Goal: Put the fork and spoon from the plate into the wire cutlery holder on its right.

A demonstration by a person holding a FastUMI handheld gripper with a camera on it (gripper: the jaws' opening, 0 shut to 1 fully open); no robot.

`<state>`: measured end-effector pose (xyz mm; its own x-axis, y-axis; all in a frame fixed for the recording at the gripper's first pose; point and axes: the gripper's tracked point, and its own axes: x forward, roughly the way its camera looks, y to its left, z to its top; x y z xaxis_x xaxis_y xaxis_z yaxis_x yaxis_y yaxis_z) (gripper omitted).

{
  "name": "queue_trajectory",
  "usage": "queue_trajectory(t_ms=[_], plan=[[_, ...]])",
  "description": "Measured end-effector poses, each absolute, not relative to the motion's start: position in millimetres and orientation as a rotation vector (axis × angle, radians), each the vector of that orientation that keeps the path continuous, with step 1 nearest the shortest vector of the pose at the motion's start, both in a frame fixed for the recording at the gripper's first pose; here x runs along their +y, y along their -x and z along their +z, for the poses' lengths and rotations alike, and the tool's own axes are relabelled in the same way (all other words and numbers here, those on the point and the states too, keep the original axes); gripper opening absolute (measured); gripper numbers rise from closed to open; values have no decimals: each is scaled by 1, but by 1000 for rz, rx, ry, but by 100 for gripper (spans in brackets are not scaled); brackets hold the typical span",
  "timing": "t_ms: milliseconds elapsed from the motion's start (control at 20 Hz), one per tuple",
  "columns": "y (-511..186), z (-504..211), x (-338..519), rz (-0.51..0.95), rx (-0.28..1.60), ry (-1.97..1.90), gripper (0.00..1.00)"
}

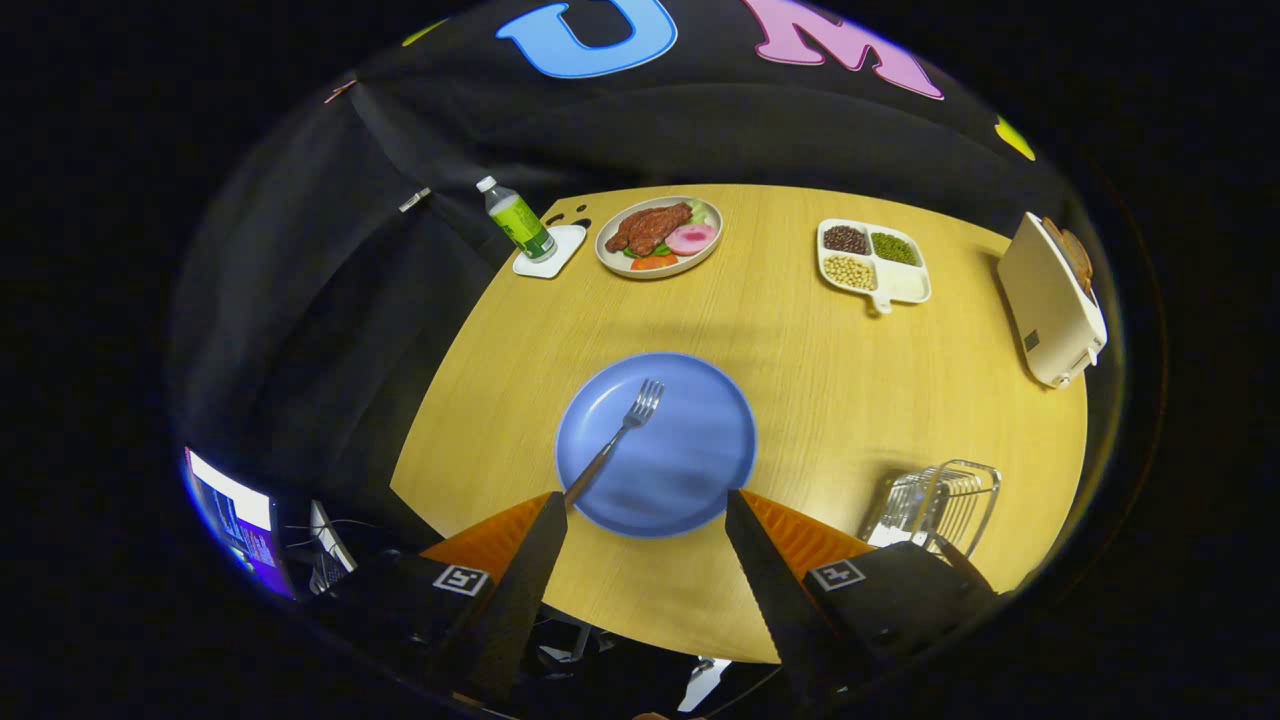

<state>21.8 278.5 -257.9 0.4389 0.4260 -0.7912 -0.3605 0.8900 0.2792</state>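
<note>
A blue plate (690, 450) lies on the wooden table just ahead of my fingers. A metal fork (620, 428) rests across the plate's left half, tines pointing away, its handle running back toward my left finger (530, 560). The wire cutlery holder (940, 500) stands to the right of the plate, just past my right finger (770, 570); something pale lies inside it, too unclear to name. My gripper (645, 500) hovers above the plate's near rim, open, with nothing between the fingers.
Beyond the plate stand a dish of meat and vegetables (660, 236), a green-labelled bottle (518, 220) on a white coaster, a divided white tray of beans (872, 262) and a cream toaster (1052, 300) at the far right. A lit screen (235, 520) sits off the table's left.
</note>
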Motion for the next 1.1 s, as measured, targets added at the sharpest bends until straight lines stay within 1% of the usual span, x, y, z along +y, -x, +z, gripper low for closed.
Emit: queue_trajectory(t_ms=[450,550,650,700,750,800,850,900,950,1100], plan=[[-42,-342,339,421,1152,-143,98],[-41,-355,349,406,1177,-152,96],[-41,-367,352,389,1190,-143,92],[-40,-371,354,380,1197,-143,85],[-39,-375,357,372,1208,-144,84],[-39,-380,360,367,1218,-145,77],[-40,-383,362,361,1224,-147,74],[-41,-386,364,354,1228,-148,72],[-41,-391,364,344,1239,-143,72],[-44,-399,363,303,1260,-137,44]])
